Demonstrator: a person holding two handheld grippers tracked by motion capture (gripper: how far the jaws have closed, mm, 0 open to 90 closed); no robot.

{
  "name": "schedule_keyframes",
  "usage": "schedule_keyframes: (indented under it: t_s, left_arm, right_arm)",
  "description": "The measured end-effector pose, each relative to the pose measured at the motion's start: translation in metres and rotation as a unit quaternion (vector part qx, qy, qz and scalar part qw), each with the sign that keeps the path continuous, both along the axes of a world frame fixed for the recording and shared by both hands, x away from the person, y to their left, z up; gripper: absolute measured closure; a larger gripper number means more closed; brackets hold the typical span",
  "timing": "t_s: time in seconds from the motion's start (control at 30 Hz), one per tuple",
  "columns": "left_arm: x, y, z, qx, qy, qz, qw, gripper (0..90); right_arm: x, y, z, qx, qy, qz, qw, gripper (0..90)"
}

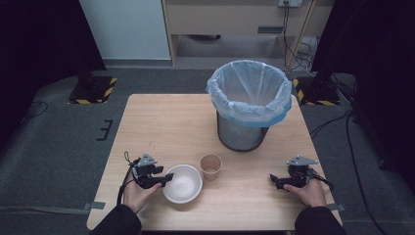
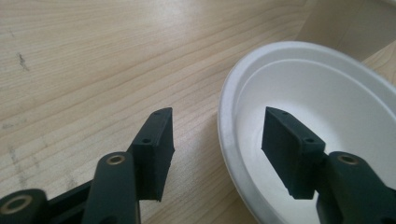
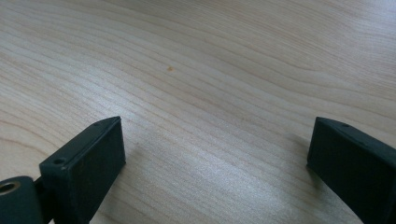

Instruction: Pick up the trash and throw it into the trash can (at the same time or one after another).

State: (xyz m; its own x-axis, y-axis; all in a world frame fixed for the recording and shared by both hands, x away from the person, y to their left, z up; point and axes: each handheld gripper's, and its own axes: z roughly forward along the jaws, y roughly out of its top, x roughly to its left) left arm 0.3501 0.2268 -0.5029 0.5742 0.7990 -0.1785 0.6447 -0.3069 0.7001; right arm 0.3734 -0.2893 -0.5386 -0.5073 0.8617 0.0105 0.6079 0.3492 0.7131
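white bowl (image 1: 182, 183), brown paper cup (image 1: 211, 166)

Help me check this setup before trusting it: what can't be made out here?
- Bin: its inside, high view, veiled by the plastic liner.
- Cup: contents, high view, too small to tell.
- Bowl: far side, left gripper view, cut off by the edge.
- Left gripper: whether its pads touch the bowl's rim between them is unclear.
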Motion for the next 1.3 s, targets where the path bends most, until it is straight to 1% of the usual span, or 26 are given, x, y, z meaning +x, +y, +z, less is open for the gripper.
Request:
schedule_keyframes:
  t_s: [0.03, 0.07, 0.1, 0.13, 0.27, 0.43, 0.47, 0.5, 0.6, 0.63, 0.77, 0.8, 0.83, 0.87, 0.9, 0.93, 0.97, 1.0, 1.03, 1.17, 1.2, 1.23, 1.3]
  left_arm:
    - [0.001, 0.000, -0.001, 0.003, 0.007, -0.001, 1.0000, 46.8]
    - [0.001, 0.000, -0.001, 0.003, 0.007, -0.001, 1.0000, 48.0]
    - [0.001, -0.001, -0.002, 0.005, 0.014, -0.001, 0.9999, 49.8]
    - [0.001, -0.001, -0.003, 0.006, 0.016, -0.003, 0.9998, 51.7]
    - [0.001, -0.002, -0.003, 0.006, 0.029, -0.006, 0.9996, 59.5]
    - [0.002, -0.002, -0.003, 0.000, 0.048, -0.009, 0.9988, 72.5]
    - [0.002, -0.002, -0.003, 0.000, 0.048, -0.009, 0.9988, 73.9]
    - [0.002, -0.002, -0.002, -0.010, 0.053, -0.006, 0.9985, 75.3]
    - [0.002, -0.001, 0.000, -0.020, 0.053, -0.004, 0.9984, 78.5]
    - [0.002, -0.001, 0.001, -0.020, 0.053, -0.004, 0.9984, 79.0]
    - [0.001, -0.001, 0.005, -0.025, 0.043, -0.001, 0.9988, 79.8]
    - [0.001, -0.001, 0.005, -0.025, 0.043, -0.001, 0.9988, 80.2]
    - [0.000, 0.000, 0.008, -0.033, 0.035, 0.001, 0.9988, 80.6]
    - [-0.001, 0.001, 0.010, -0.036, 0.032, 0.003, 0.9988, 80.9]
    - [-0.001, 0.002, 0.012, -0.038, 0.027, 0.005, 0.9989, 81.2]
    - [-0.001, 0.002, 0.012, -0.038, 0.027, 0.005, 0.9989, 81.4]
    - [-0.002, 0.005, 0.014, -0.039, 0.019, 0.010, 0.9990, 81.6]
    - [-0.002, 0.005, 0.014, -0.039, 0.019, 0.010, 0.9990, 81.7]
    - [-0.003, 0.007, 0.016, -0.044, 0.011, 0.016, 0.9989, 82.0]
    - [-0.004, 0.011, 0.022, -0.054, -0.003, 0.024, 0.9983, 82.8]
    - [-0.004, 0.011, 0.022, -0.054, -0.003, 0.024, 0.9983, 83.0]
    - [-0.004, 0.013, 0.024, -0.049, -0.013, 0.029, 0.9983, 83.0]
    - [-0.005, 0.016, 0.026, -0.052, -0.019, 0.032, 0.9980, 83.0]
  right_arm:
    - [0.000, 0.000, 0.000, 0.000, 0.000, 0.000, 1.0000, 4.3]
    - [0.000, 0.000, 0.000, 0.000, 0.000, 0.000, 1.0000, 4.3]
    - [0.000, 0.000, 0.000, 0.000, 0.000, 0.000, 1.0000, 4.2]
    - [0.000, 0.000, 0.000, 0.000, 0.000, 0.000, 1.0000, 4.2]
    - [0.000, 0.000, 0.000, 0.000, 0.000, 0.000, 1.0000, 4.2]
    - [0.000, 0.000, 0.000, 0.000, 0.000, 0.000, 1.0000, 4.1]
    - [0.000, 0.000, 0.000, 0.001, 0.000, 0.000, 1.0000, 4.1]
    - [0.000, 0.000, 0.000, 0.001, 0.000, 0.000, 1.0000, 4.1]
    - [0.000, 0.000, 0.000, 0.000, 0.000, 0.000, 1.0000, 4.0]
    - [0.000, 0.000, 0.000, 0.000, 0.001, 0.000, 1.0000, 4.0]
    - [0.000, 0.000, 0.000, 0.001, 0.001, 0.000, 1.0000, 4.0]
    - [0.000, 0.000, 0.000, 0.001, 0.001, 0.000, 1.0000, 4.0]
    - [0.000, 0.000, 0.000, 0.000, 0.001, 0.000, 1.0000, 3.9]
    - [0.000, 0.000, 0.000, 0.000, 0.001, 0.000, 1.0000, 3.9]
    - [0.000, 0.000, 0.000, 0.001, 0.001, 0.000, 1.0000, 3.9]
    - [0.000, 0.000, 0.000, 0.001, 0.001, 0.000, 1.0000, 3.9]
    - [0.000, 0.000, 0.000, 0.000, 0.000, 0.000, 1.0000, 3.9]
    - [0.000, 0.000, 0.000, 0.000, 0.000, 0.000, 1.0000, 3.9]
    - [0.000, 0.000, 0.000, 0.000, 0.001, 0.000, 1.0000, 3.9]
    - [0.000, 0.000, 0.000, 0.000, 0.001, 0.000, 1.0000, 3.9]
    - [0.000, 0.000, 0.000, 0.000, 0.001, 0.000, 1.0000, 3.9]
    - [0.000, 0.000, 0.000, 0.000, 0.001, 0.000, 1.0000, 3.9]
    - [0.000, 0.000, 0.000, 0.000, 0.001, 0.000, 1.0000, 3.8]
